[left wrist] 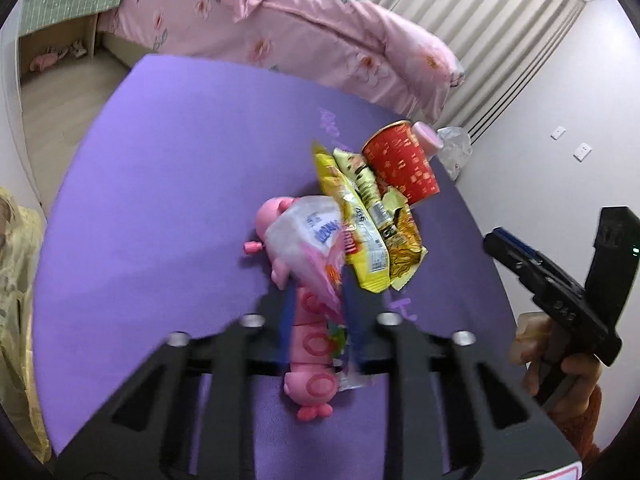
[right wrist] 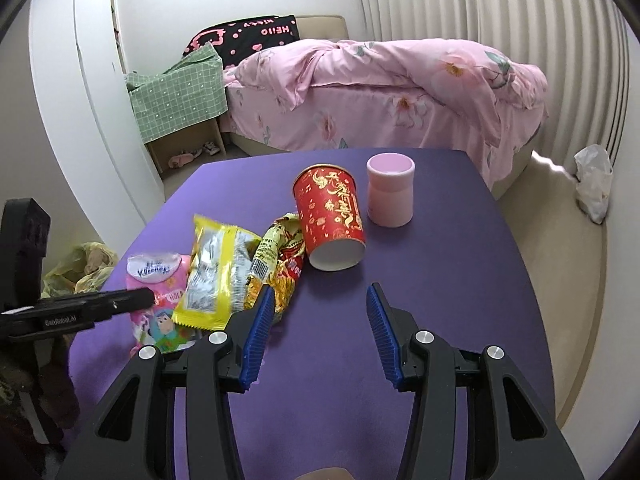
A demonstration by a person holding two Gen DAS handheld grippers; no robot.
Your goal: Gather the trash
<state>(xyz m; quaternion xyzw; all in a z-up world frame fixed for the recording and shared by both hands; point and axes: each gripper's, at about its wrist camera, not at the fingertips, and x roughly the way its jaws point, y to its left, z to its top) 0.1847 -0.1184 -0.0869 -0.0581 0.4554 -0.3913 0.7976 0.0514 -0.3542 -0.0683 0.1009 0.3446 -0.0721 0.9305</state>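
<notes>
From the left wrist view, the left claw [left wrist: 316, 312] pinches the pink wrapper [left wrist: 308, 240], a thin crinkly film: light, limp, slippery, best nipped at a flat edge as here. It hangs over a pink toy [left wrist: 310, 368] lying on the purple desk [left wrist: 160, 184]. The yellow wrapper [left wrist: 360, 236] and the orange-yellow wrapper [left wrist: 404, 248] lie just beside it, equally flimsy. The red paper cup [left wrist: 404, 164] lies tipped; it would crush easily, so its rim or wall wants a gentle hold.

From the right wrist view, the right claw [right wrist: 320, 336] is spread wide above bare desk, holding nothing. The red cup shows its closed base, so I cannot tell what is in it. The pink cup [right wrist: 390, 192] stands upright, apparently empty. A yellowish bag [right wrist: 80, 268] sits on the floor beside the desk, seemingly already holding something.
</notes>
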